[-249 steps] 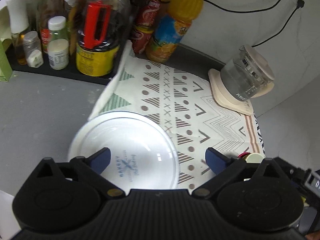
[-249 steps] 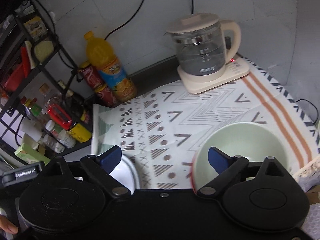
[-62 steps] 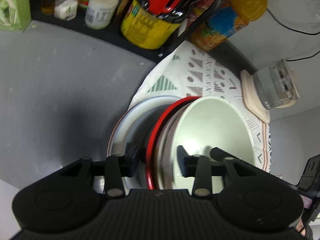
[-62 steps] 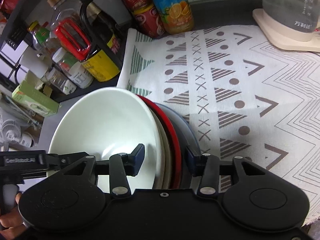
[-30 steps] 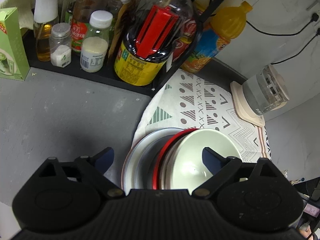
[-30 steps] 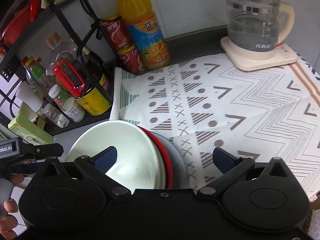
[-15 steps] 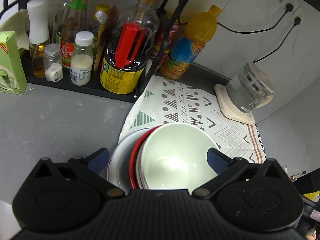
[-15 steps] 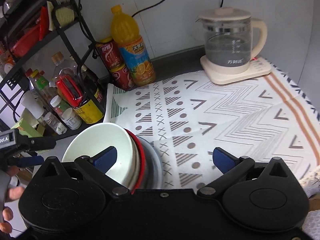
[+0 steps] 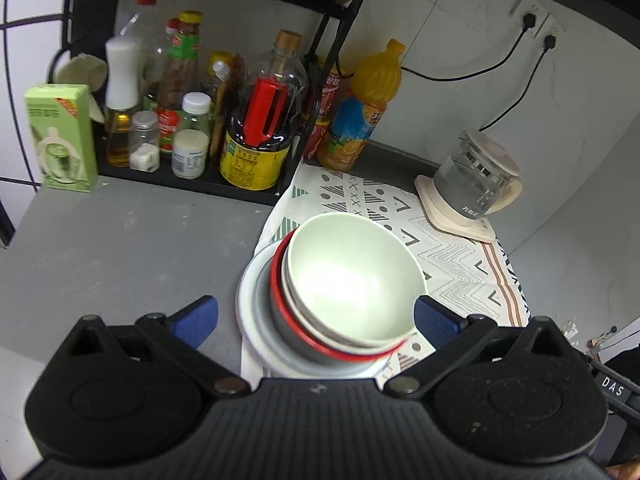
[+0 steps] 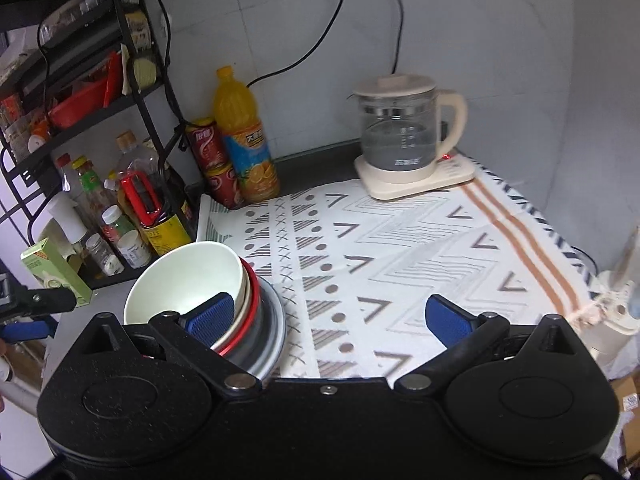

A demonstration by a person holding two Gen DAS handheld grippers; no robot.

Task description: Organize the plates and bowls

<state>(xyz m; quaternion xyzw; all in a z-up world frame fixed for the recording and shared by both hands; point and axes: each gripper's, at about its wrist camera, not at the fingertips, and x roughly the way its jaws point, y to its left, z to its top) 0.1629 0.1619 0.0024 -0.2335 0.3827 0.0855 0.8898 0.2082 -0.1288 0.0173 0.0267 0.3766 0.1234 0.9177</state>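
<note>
On the cloth's edge nearest the rack sits the stack: green bowl in a red-rimmed bowl, on a white plate. Left gripper hovers spread wide around the stack, touching nothing. Right gripper is likewise released, its left finger just before the stack. Kettle stands well beyond the stack.
</note>
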